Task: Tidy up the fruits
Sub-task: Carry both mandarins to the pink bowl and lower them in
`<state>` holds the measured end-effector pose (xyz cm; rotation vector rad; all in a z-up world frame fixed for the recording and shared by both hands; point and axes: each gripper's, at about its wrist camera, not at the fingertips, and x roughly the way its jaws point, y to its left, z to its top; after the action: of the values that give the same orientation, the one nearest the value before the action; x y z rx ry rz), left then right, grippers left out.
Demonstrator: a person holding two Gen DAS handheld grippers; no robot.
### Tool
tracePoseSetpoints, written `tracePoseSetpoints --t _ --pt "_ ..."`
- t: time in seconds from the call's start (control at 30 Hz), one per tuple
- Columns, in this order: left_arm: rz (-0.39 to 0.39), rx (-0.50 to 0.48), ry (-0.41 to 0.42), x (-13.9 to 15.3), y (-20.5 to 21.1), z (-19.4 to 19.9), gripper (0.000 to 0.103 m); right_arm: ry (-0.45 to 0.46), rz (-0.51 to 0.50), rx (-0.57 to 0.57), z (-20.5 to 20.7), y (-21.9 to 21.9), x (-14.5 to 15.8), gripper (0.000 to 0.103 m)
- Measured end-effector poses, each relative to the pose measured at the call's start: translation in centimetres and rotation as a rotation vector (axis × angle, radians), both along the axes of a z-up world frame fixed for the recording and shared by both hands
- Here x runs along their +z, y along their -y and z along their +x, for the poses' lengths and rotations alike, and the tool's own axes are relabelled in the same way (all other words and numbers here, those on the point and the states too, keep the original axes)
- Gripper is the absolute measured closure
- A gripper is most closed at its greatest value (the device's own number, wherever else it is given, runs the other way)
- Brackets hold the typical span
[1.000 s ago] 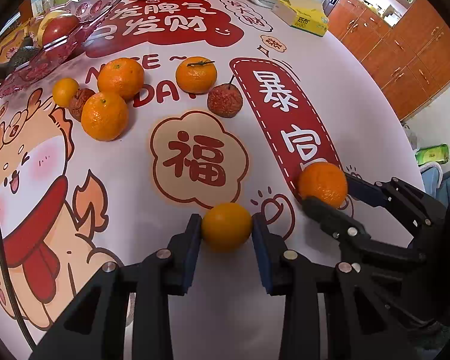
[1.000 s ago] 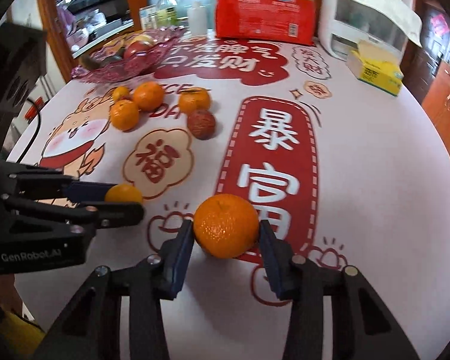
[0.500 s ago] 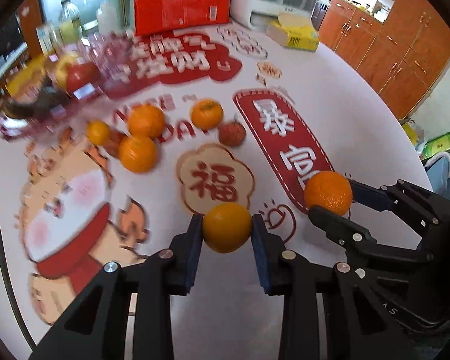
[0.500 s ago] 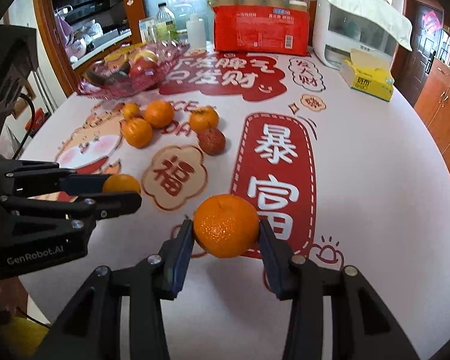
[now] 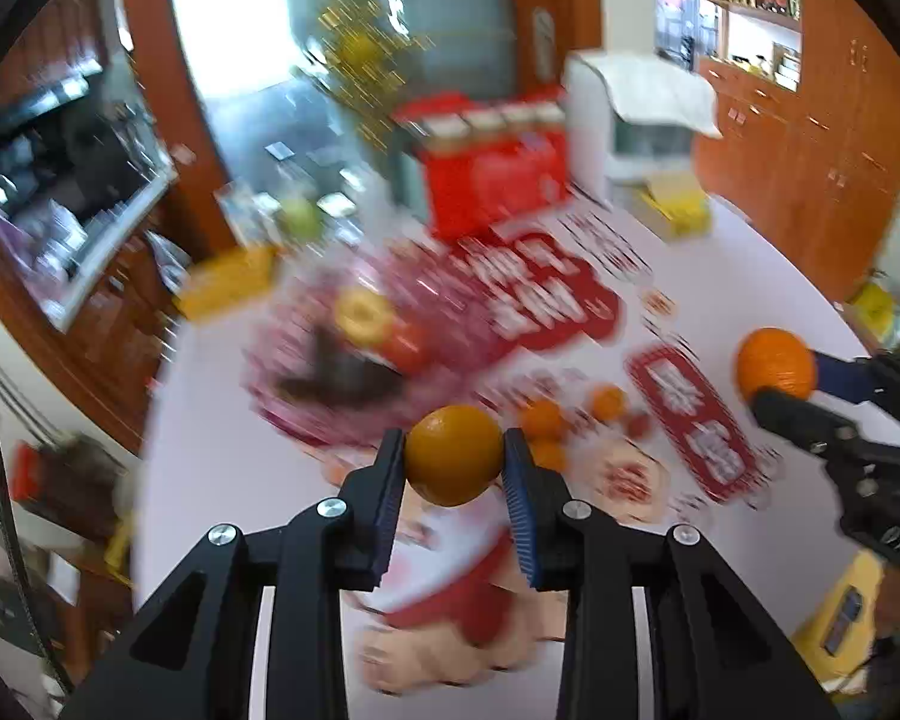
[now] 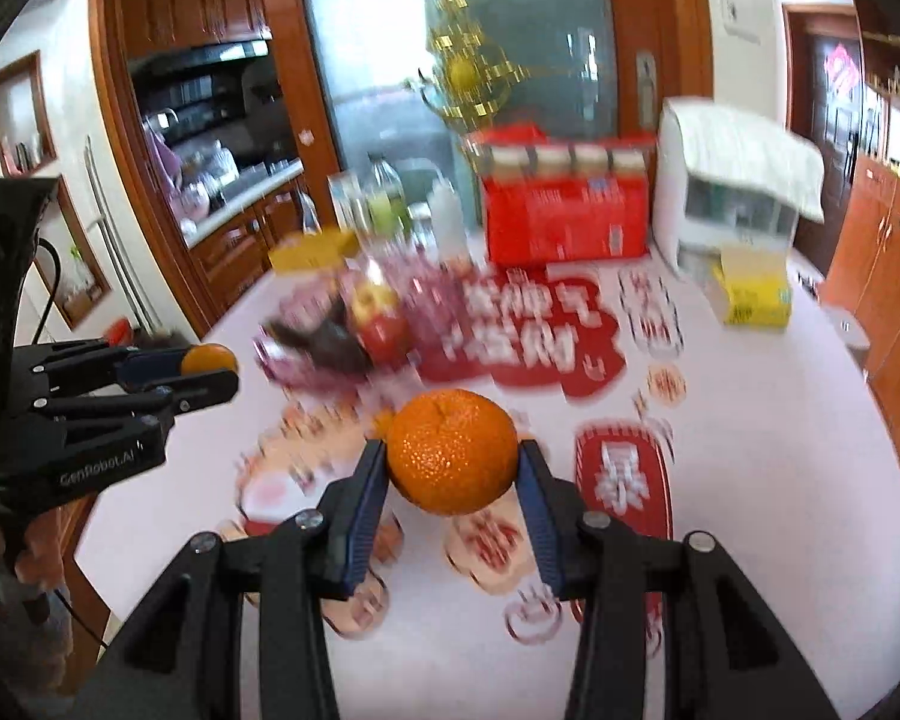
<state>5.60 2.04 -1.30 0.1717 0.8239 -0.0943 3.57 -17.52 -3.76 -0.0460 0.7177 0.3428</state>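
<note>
- Left gripper (image 5: 453, 461): black two-finger tool with blue ribbed pads, lower centre of the left wrist view, clamped on a small smooth yellow-orange citrus fruit (image 5: 453, 456). Both pads press the fruit's sides; the fruit is clear of the table.
- Right gripper (image 6: 452, 463): same black build with blue pads, lower centre of the right wrist view, closed around a larger round bright orange mandarin with dimpled skin (image 6: 452, 451). The fruit is pinched between the two pads and off the table.
- Cross-views: the right gripper and its mandarin appear at the right edge of the left wrist view; the left gripper with its small fruit appears at the left edge of the right wrist view.
- Round table with a white cloth printed with red characters and a cartoon figure (image 6: 780, 480): fills the middle and lower part of both views, blurred.
- Pink translucent fruit bowl (image 5: 306, 408): left of centre in the left wrist view, holding a red apple (image 6: 384, 333), a yellowish fruit and a dark item too blurred to tell.
- Loose oranges on the cloth (image 5: 543, 420): a small cluster just right of centre in the left wrist view, beyond the left gripper's fingertips; count unclear through blur.
- Red carton of bottles (image 6: 564, 222): far edge of the table, upper centre.
- White appliance with a cloth draped over it (image 6: 732, 192): upper right.
- Yellow tissue box (image 6: 750, 294): just in front of the appliance.
</note>
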Motion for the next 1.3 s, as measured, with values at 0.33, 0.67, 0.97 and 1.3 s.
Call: tracePoseSetpoints --t 0.33,0.67,0.97,1.3 --pt "0.049 0.078 0.162 8.8 -9.3 2.8 0.072 0.088 0.042 -0.018 3.1 -7.1 8.1 0.06" --pt "-0.028 0.06 0.084 6.6 -13.9 9.6 0.072 0.088 0.02 -0.089 7.7 -12.6 8.3 0.06" --pt "-0.086 -0.051 -0.067 -2.5 -13.8 17.3 0.072 -0.089 -0.028 -0.176 14.3 -16.1 0.8 0.059" --pt "-0.11 -0.11 -0.229 -11.4 -12.3 22.9 0.072 -0.292 -0.104 -0.217 18.9 -17.1 -8.7 0.059"
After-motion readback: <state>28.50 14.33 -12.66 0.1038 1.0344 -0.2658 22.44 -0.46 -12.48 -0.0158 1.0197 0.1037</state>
